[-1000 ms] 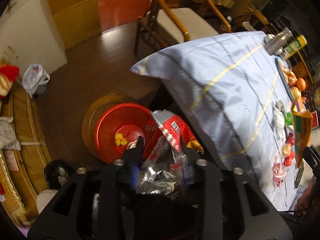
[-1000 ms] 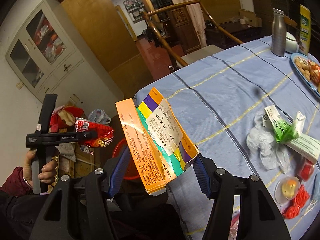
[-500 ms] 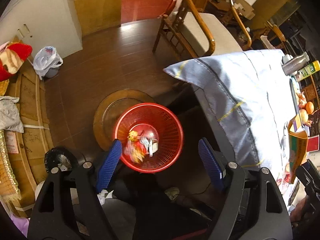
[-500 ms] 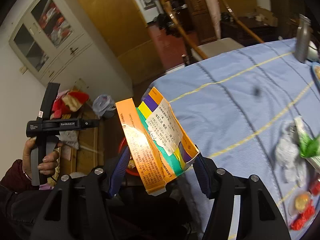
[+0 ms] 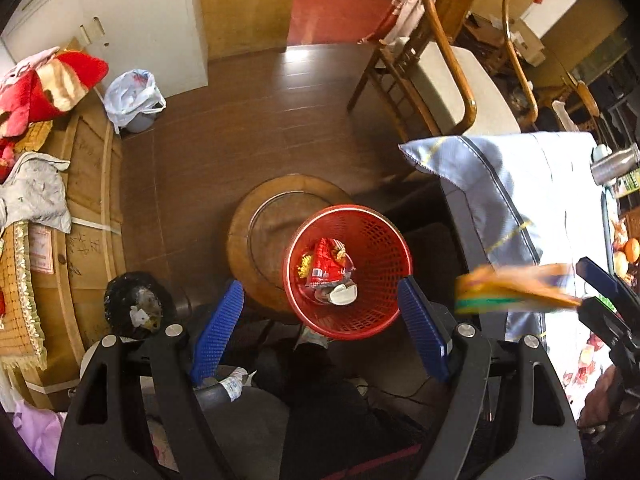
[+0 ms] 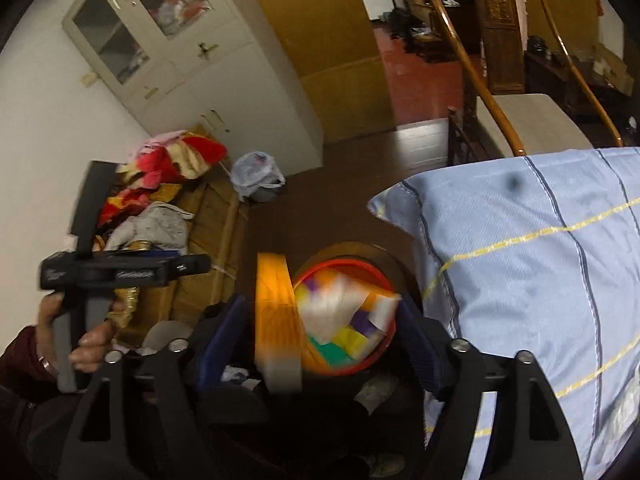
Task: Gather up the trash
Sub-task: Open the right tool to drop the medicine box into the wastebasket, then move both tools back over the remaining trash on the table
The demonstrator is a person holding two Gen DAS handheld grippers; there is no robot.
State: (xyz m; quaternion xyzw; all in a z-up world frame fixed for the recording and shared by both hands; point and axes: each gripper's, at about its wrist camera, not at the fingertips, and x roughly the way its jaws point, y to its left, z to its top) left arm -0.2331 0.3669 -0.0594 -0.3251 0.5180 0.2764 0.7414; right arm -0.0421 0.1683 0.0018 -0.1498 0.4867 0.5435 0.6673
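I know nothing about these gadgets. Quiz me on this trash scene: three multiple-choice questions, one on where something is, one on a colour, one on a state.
1. Where does the trash basket stand?
A. on the floor beside the table
B. on the tablecloth
C. on the chair seat

2. What colour is the basket?
A. blue
B. red
C. white

3. How do the left gripper's jaws stand?
A. shut on a wrapper
B. shut on the basket's rim
C. open, with nothing between them

Answers:
1. A: the left wrist view shows it down on the brown floor, next to the hanging corner of the tablecloth.
2. B: its mesh wall is bright red in both views.
3. C: the two blue pads are wide apart, and the snack wrapper lies inside the basket.
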